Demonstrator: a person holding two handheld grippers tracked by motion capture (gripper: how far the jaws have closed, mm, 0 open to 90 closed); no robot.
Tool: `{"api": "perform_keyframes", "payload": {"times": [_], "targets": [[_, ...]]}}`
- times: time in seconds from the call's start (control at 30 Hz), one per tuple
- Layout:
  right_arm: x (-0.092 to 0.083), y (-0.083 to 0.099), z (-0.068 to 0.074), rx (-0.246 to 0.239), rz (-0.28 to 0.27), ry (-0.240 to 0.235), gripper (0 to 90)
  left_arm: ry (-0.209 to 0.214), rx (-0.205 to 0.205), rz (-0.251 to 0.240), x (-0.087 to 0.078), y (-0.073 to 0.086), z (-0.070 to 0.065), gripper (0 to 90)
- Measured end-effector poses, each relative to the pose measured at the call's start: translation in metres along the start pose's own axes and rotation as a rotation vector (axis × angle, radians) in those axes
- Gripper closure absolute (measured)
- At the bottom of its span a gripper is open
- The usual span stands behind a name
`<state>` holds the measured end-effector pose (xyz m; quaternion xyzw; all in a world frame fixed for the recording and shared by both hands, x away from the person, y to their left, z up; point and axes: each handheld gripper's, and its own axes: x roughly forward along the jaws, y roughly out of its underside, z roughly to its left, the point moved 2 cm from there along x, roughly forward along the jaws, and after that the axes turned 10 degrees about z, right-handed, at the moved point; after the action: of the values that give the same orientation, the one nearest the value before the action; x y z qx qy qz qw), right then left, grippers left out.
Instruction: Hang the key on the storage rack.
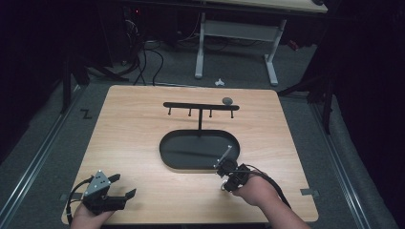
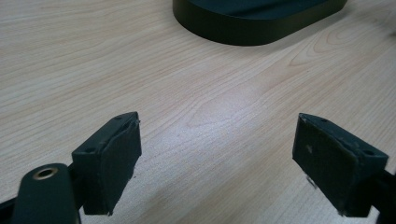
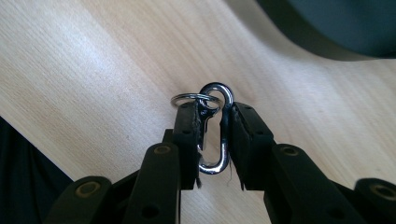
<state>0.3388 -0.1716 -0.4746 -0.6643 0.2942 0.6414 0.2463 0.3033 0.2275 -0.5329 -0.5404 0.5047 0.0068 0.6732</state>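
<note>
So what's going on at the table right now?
A person holds a gripper in each hand. The right gripper is shut on a small metal clip with a key ring on it, held just above the wooden table by the near edge of the black oval tray. A black hook rack rises from that tray, its hooks bare. The left gripper sits open near the table's front left corner, holding nothing.
</note>
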Motion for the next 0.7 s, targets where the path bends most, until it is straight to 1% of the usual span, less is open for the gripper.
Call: {"api": "perform_keyframes", "payload": {"times": [0.03, 0.07, 0.1, 0.17, 0.2, 0.37, 0.4, 0.5, 0.53, 0.6, 0.63, 0.67, 0.7], "targets": [[-0.002, 0.001, -0.002, -0.001, -0.005, 0.003, 73.0, 0.0, 0.0, 0.0, 0.0, 0.0, 0.0, 16.0], [-0.004, 0.001, -0.003, 0.006, -0.008, -0.004, 73.1, -0.001, -0.001, 0.002, 0.0, 0.0, 0.0, 16.0], [-0.006, 0.002, -0.004, 0.015, -0.002, 0.001, 73.0, -0.001, -0.001, 0.002, 0.001, 0.0, 0.0, 16.0], [-0.007, 0.003, -0.005, 0.009, -0.004, 0.002, 73.0, -0.001, -0.001, 0.001, 0.001, 0.0, 0.0, 16.0], [-0.008, 0.003, -0.005, 0.019, 0.001, 0.005, 73.0, -0.001, -0.002, 0.001, 0.001, 0.0, 0.0, 15.9], [-0.015, 0.005, -0.009, 0.028, 0.001, 0.007, 73.0, 0.0, 0.0, 0.0, 0.001, 0.0, 0.0, 16.0], [-0.018, 0.006, -0.011, 0.041, -0.005, 0.003, 73.0, 0.0, 0.0, 0.002, 0.0, 0.0, 0.0, 16.0], [-0.022, 0.007, -0.014, 0.05, -0.012, -0.006, 73.0, 0.0, -0.001, 0.0, 0.001, 0.0, 0.0, 16.0], [-0.024, 0.007, -0.015, 0.06, -0.016, -0.012, 73.0, 0.0, -0.001, 0.001, 0.001, 0.0, 0.0, 16.0], [-0.026, 0.009, -0.018, 0.083, -0.015, -0.01, 72.9, 0.0, -0.001, 0.001, 0.001, 0.0, 0.0, 15.9], [-0.027, 0.009, -0.023, 0.054, -0.029, -0.003, 72.9, 0.0, -0.001, 0.0, 0.001, 0.0, 0.0, 16.0], [-0.029, 0.01, -0.021, 0.117, -0.013, -0.02, 72.9, -0.001, 0.0, 0.0, 0.0, 0.0, 0.001, 15.9], [-0.03, 0.01, -0.025, 0.094, -0.028, -0.012, 72.9, -0.001, -0.001, 0.001, 0.0, 0.0, 0.001, 16.0]]}}
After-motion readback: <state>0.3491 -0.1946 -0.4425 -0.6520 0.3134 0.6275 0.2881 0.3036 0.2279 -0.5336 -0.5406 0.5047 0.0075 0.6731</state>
